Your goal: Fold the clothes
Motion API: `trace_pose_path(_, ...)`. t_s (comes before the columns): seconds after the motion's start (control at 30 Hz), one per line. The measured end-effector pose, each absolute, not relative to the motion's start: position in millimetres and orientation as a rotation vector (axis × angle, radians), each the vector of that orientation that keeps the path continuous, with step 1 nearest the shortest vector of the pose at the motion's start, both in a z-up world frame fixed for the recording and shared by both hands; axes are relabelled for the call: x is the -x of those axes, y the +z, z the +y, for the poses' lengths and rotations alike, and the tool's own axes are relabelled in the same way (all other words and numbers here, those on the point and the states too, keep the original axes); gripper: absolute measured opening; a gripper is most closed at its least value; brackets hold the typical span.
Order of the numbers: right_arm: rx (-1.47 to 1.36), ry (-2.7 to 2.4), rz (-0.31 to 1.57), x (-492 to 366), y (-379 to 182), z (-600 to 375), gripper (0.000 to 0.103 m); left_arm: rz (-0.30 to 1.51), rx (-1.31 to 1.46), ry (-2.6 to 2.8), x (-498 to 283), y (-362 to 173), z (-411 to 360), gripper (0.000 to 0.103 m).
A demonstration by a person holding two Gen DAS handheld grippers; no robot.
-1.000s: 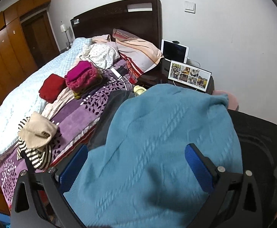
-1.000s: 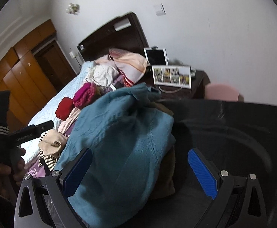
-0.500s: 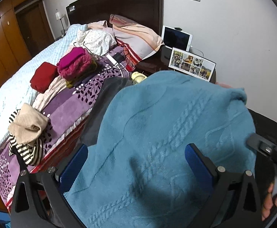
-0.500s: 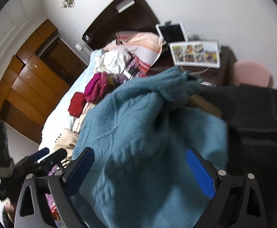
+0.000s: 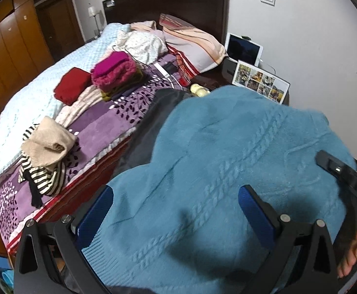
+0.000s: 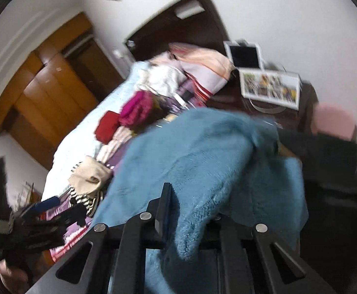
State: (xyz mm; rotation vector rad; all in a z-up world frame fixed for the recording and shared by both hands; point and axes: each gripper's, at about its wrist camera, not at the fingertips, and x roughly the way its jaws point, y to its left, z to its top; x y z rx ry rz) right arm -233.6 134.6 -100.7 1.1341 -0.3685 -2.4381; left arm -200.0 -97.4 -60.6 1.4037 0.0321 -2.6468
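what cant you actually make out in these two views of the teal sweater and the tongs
- What the teal sweater lies on: it covers the surface in both views.
- Right tongs, right wrist view: their jaws have just closed on a fold of sweater; the fabric hides the pads, and the frame is motion-blurred.
- Left tongs, left wrist view: open over the sweater; whether the tips touch it cannot be told.
- Photo collage: its pictures are too small.

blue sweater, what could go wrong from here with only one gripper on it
The right gripper has just closed on one fold of the blue sweater, so pulling may bunch it rather than fold it flat. The left gripper hangs open over it, pinning nothing. The sweater lies at the bed's edge and could slide off.
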Motion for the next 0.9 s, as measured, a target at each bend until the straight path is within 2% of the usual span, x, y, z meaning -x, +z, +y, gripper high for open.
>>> trace_pose_path(0.13, -1.047, -2.362, -0.286, 189, -77, 112, 0.014, 0.036, -1.32, -2.65, 170, -34, -101, 0.102)
trace_pose_path(0.2, -1.031, -2.303, -0.248, 162, -74, 101, 0.009, 0.031, -1.28, -2.651, 150, -21, -101, 0.103)
trace_pose_path(0.53, -0.973, -1.998, 0.07, 0, -97, 61, 0.008, 0.001, -1.23, -2.629, 59, 6, -86, 0.103)
trace_pose_path(0.77, -1.019, -2.181, -0.043, -7, -101, 112, 0.01, -0.047, -1.229, -2.663, 44, 11, -51, 0.103)
trace_pose_path(0.83, -1.044, -2.259, -0.061, 4, -100, 130, 0.016, -0.09, -1.228, -2.7, 50, 13, -36, 0.103)
trace_pose_path(0.87, -1.055, -2.294, -0.069, 11, -100, 138, 0.03, -0.107, -1.23, -2.716, 53, 14, -30, 0.103)
trace_pose_path(0.9, -1.062, -2.324, -0.074, 23, -99, 143, 0.061, -0.125, -1.233, -2.73, 59, 15, -24, 0.103)
